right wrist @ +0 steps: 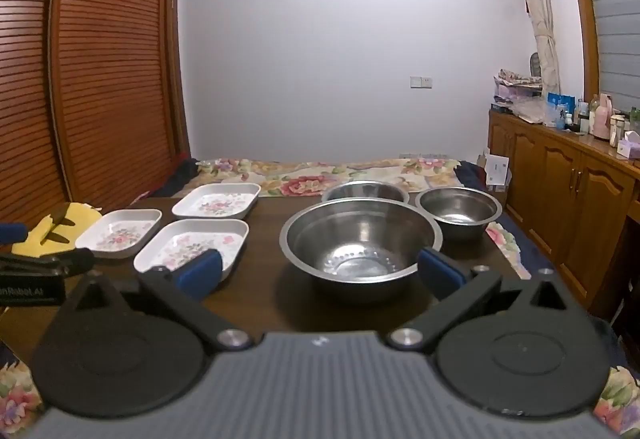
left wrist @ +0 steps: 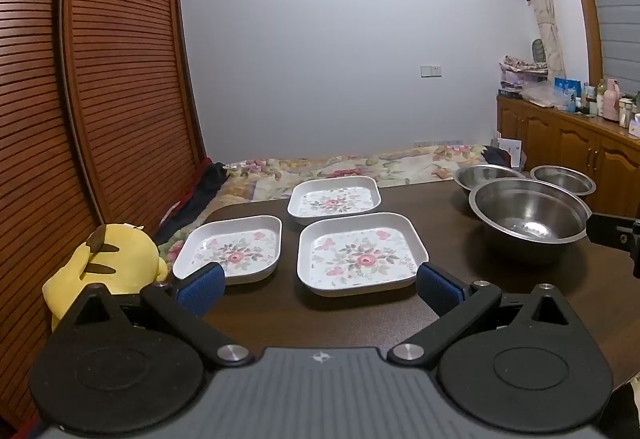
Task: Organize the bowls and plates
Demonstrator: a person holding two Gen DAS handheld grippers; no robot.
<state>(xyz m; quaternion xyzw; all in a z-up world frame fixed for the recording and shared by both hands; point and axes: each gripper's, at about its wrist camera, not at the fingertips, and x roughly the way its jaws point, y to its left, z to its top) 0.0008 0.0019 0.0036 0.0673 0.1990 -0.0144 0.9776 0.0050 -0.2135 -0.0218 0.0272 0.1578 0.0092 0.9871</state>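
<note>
Three white square plates with flower prints lie on the dark table: a near one (left wrist: pixel 358 255), a left one (left wrist: pixel 232 249) and a far one (left wrist: pixel 334 199). Three steel bowls stand to the right: a large one (right wrist: pixel 360 239), a small one (right wrist: pixel 458 209) and one behind (right wrist: pixel 364 191). My left gripper (left wrist: pixel 320 285) is open and empty, just in front of the near plate. My right gripper (right wrist: pixel 320 271) is open and empty, its fingers on either side of the large bowl's near rim.
A yellow plush toy (left wrist: pixel 108 267) sits off the table's left edge. A bed with a floral cover (left wrist: pixel 360 167) lies beyond the table (left wrist: pixel 460 247). A wooden cabinet (right wrist: pixel 560 191) with bottles stands at the right. Louvred wardrobe doors (left wrist: pixel 100 79) are on the left.
</note>
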